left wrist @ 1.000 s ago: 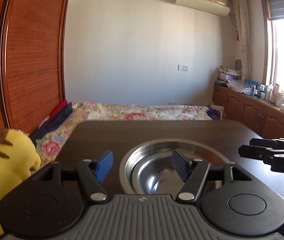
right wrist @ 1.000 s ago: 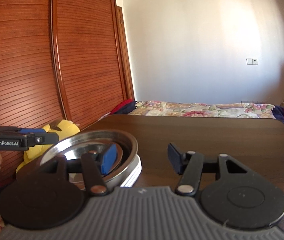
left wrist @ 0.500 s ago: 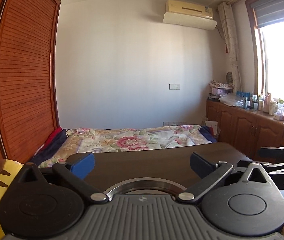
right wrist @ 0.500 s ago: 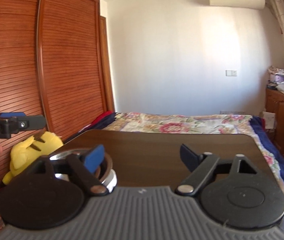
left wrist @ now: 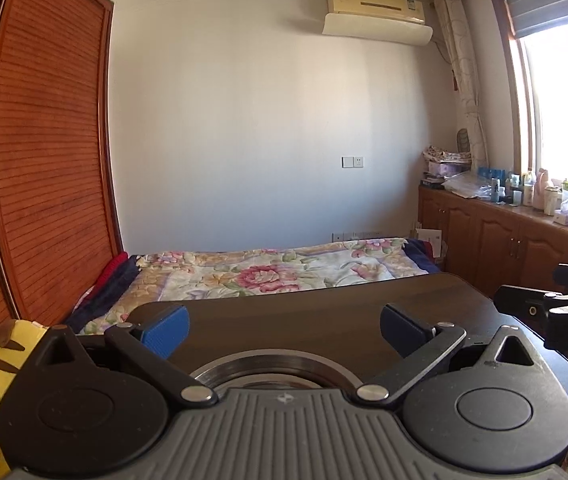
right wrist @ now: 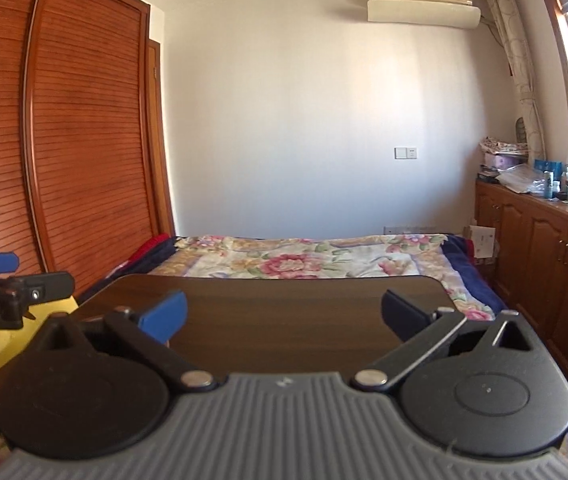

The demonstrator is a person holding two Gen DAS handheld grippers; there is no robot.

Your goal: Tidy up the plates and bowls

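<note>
Only the far rim of a steel bowl (left wrist: 272, 363) shows, low in the left wrist view, on the dark wooden table (left wrist: 304, 312). My left gripper (left wrist: 284, 331) is open above and behind that rim, with nothing between its blue pads. The jaws of my right gripper (right wrist: 284, 315) are opening, and only bare table (right wrist: 284, 300) lies between them. No bowl or plate appears in the right wrist view. Each view catches the other gripper's housing at its edge: the right one (left wrist: 556, 312) and the left one (right wrist: 8, 300).
A yellow plush toy (right wrist: 0, 344) sits off the table's left side, by the wooden wardrobe (right wrist: 64, 140). A bed with a floral quilt (left wrist: 268, 272) lies beyond the far edge. Low cabinets (left wrist: 504, 240) topped with bottles line the right wall.
Both grippers have opened wide off the bowl's rim, risen and pulled back. The bowl has dropped to the bottom of the left view and out of the right view.
</note>
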